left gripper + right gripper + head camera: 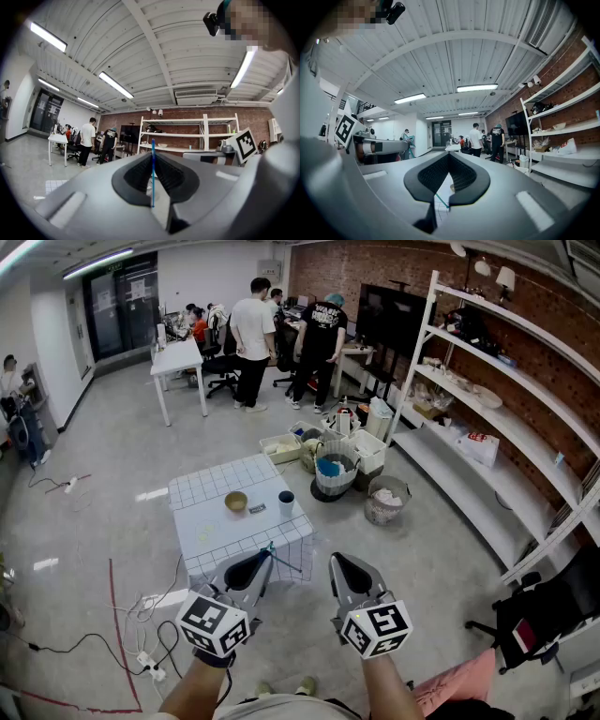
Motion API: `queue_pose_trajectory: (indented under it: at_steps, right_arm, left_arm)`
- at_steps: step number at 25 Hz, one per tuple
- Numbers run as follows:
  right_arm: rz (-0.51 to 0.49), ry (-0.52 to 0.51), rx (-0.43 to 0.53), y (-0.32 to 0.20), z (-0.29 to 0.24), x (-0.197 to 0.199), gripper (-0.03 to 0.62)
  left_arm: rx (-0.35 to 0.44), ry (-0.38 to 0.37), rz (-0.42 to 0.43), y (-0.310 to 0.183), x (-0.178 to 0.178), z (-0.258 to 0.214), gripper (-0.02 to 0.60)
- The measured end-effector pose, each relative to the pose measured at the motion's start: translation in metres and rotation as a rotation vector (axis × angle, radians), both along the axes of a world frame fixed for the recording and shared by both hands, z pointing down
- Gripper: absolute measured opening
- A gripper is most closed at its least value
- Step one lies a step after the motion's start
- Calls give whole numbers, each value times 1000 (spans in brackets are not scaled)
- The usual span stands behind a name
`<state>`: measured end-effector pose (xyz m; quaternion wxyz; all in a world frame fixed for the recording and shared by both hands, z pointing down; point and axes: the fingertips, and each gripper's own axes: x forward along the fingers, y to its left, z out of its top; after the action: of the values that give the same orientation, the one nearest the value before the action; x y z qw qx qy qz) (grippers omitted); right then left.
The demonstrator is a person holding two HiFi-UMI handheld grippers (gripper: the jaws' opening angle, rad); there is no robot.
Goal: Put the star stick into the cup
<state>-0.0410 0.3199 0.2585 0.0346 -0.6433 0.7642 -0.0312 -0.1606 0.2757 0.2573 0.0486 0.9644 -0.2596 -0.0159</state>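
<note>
My left gripper [263, 559] is shut on a thin blue star stick [287, 564], which juts out to the right of its jaws; the star end is too small to make out. In the left gripper view the stick [153, 180] stands upright between the closed jaws of the left gripper [153, 157]. My right gripper [338, 565] hangs beside it, shut with nothing held. In the right gripper view, a bit of the stick [443, 199] shows below the right gripper [448, 156]. The dark cup [286, 502] stands upright on the small table [210, 532] ahead, well beyond both grippers.
On the table also sit a tan bowl [235, 501] and a small dark object [257, 508]. Cables [141, 634] trail on the floor at the left. Baskets and bins [336, 470] stand behind the table, white shelves [487, 409] line the right wall, and people stand at the back.
</note>
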Motion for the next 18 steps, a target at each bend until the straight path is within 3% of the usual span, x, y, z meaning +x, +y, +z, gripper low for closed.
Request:
queue_pose_trajectory:
  at_steps: [18]
  right_arm:
    - [-6, -46, 19, 1, -1, 27, 12]
  left_arm:
    - [-2, -4, -26, -7, 21, 3, 21]
